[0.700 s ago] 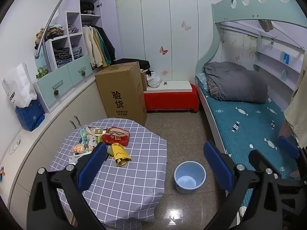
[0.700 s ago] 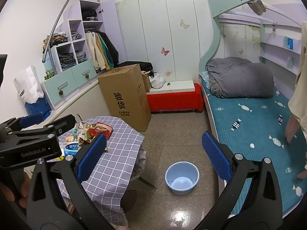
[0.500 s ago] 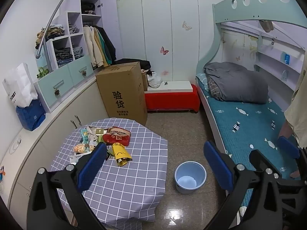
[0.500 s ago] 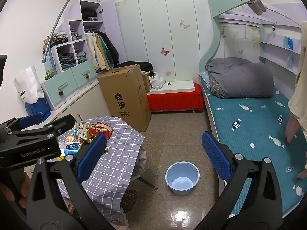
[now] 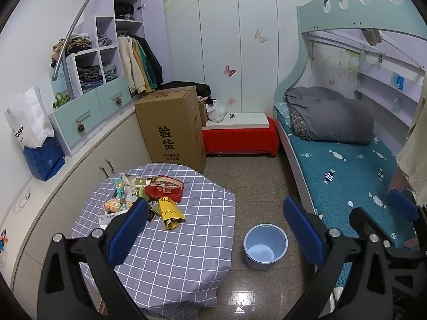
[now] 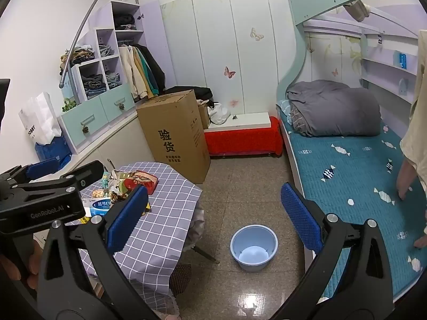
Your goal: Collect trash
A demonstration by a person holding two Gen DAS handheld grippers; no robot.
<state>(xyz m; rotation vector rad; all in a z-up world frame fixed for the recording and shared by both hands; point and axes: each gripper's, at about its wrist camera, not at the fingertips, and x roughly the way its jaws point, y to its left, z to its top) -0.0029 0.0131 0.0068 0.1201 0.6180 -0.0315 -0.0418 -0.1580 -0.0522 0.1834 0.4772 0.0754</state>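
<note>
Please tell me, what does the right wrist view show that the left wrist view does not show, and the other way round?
Only the right wrist view shows the left gripper from the side, a blue and white box among the trash, and a table leg under the cloth.

Only the left wrist view shows the yellow wrapper lying clear on the checked tablecloth, and the right gripper at its right edge.

Both show the red packet, the empty blue bucket on the floor, the cardboard box and the bed. Both grippers are open and empty.
</note>
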